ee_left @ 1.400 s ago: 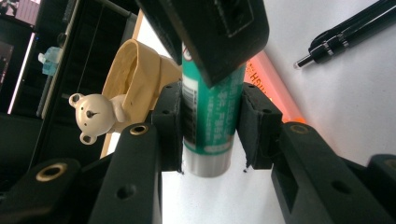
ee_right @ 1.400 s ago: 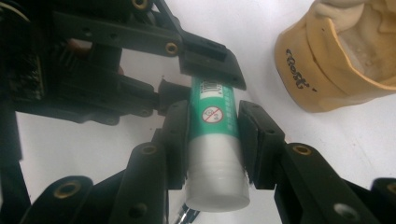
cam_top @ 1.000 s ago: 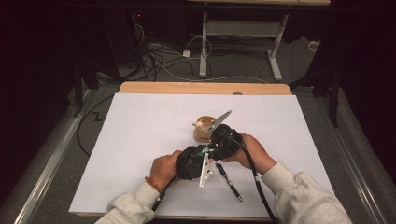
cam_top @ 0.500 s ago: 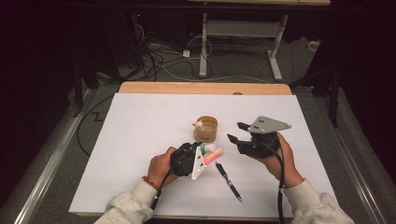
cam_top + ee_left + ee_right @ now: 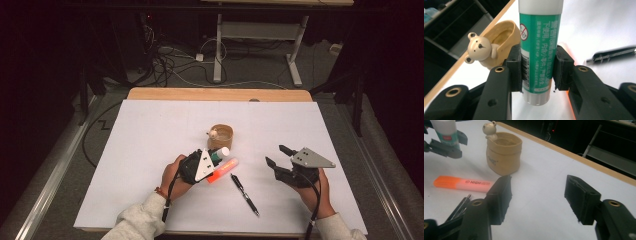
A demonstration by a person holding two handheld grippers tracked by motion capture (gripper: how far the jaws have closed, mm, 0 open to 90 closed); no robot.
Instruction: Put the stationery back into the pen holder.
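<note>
My right gripper (image 5: 278,156) sits near the front right of the sheet (image 5: 150,130), jaws wide apart with nothing between them; they have just been opening. My left gripper (image 5: 537,67) is clamped on the glue stick (image 5: 539,50), pads pressing both sides of its green label, white base toward the camera, held off the sheet. A black pen (image 5: 245,194) lies on the sheet between the two grippers, nearer the front edge. An orange highlighter (image 5: 461,183) lies flat just beside my left gripper, touching neither gripper. Farther back, near mid-sheet, stands the tan cup (image 5: 504,155), upright, with a small bear figure (image 5: 477,48) on its rim. The glue stick's cap end points toward the cup, just short of it.
</note>
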